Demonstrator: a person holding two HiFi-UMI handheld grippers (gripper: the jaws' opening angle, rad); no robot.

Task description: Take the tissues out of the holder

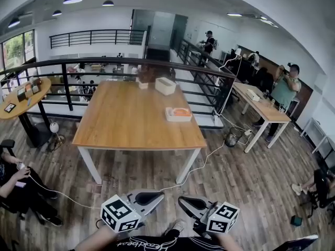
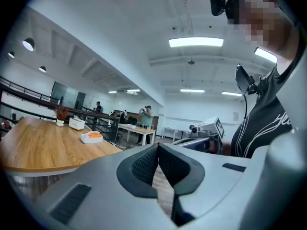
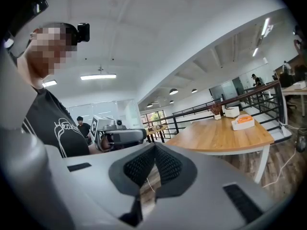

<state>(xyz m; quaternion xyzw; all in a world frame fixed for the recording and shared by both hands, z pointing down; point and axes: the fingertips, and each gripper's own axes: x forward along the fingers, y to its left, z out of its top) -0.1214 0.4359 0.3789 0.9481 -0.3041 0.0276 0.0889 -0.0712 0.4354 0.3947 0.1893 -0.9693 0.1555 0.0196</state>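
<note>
Gripper views show left gripper point(image 2: 157, 147) and right gripper point(image 3: 154, 146) pinched shut, empty; head view adds seated person point(image 1: 23, 192).

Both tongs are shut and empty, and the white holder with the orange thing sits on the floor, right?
No, not the floor. The head view shows the white holder on the wooden table. The left tongs and right tongs are indeed shut and empty.

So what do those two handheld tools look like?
Both the left gripper and right gripper are grey shells with black dimpled pads, each carrying a white cube of black square markers. The person wears a black top with white print.
</note>
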